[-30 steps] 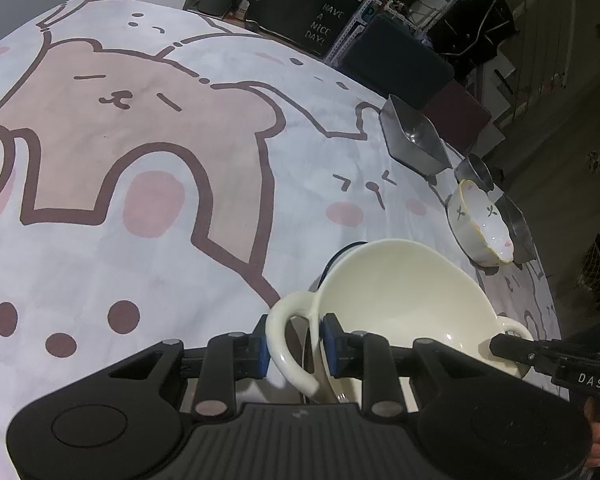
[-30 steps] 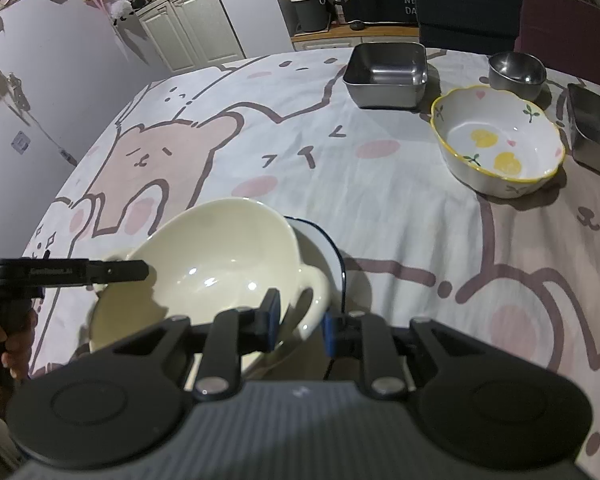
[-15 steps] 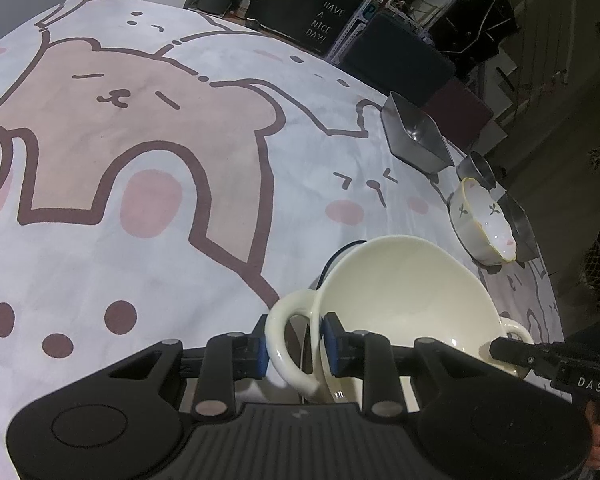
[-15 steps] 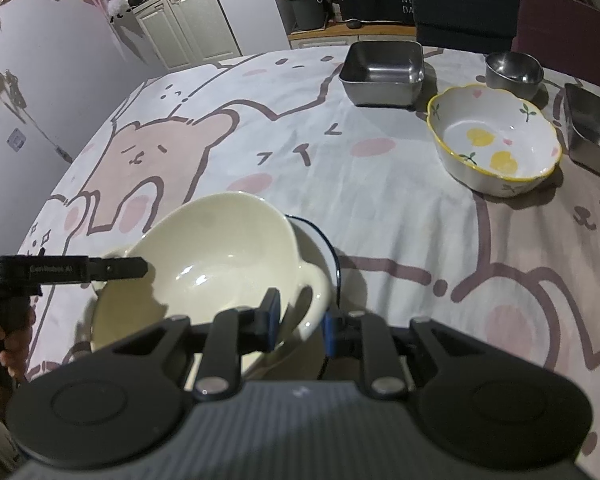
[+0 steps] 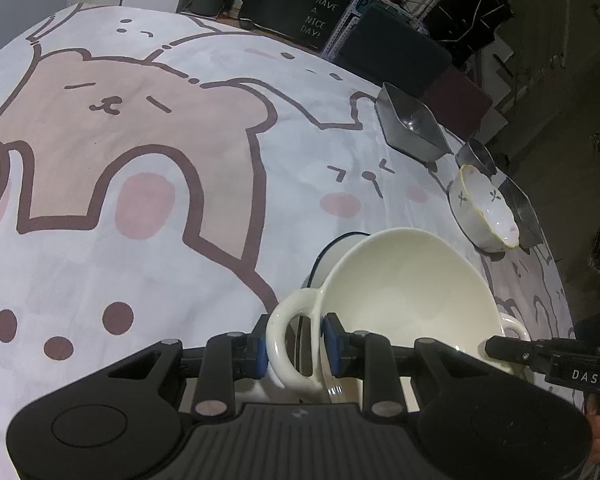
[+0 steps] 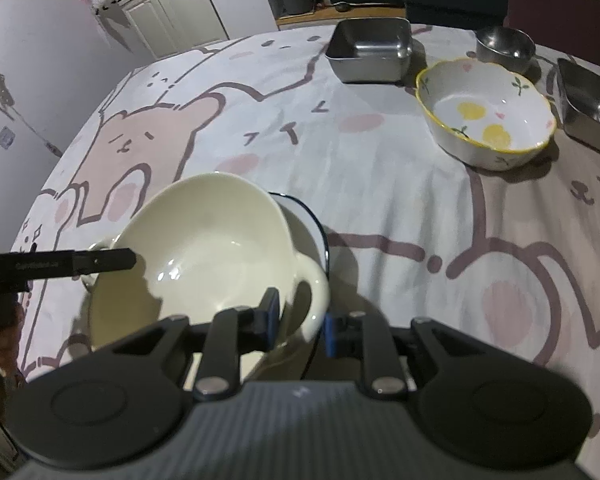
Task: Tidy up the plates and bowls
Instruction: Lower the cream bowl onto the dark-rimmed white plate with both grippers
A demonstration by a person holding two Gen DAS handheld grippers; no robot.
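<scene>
Cartoon bears cover the tablecloth (image 5: 148,208) of a dim kitchen table, and against a second ago little has changed; the cream two-handled bowl (image 5: 404,292) is in the same spot, tilted over the blue-rimmed plate (image 6: 312,220) beneath it; the left gripper (image 5: 294,344) has its jaws narrowed onto one loop handle, the right gripper (image 6: 300,320) likewise pinches the opposite handle, and neither hand has shifted; the pause suggests the bowl is about to be settled onto the plate or lifted away, which cannot be told; well apart at the far edge wait the flowered bowl (image 6: 488,116), a square steel tray (image 6: 370,48) and a small steel bowl (image 6: 506,46), not yet organized.
</scene>
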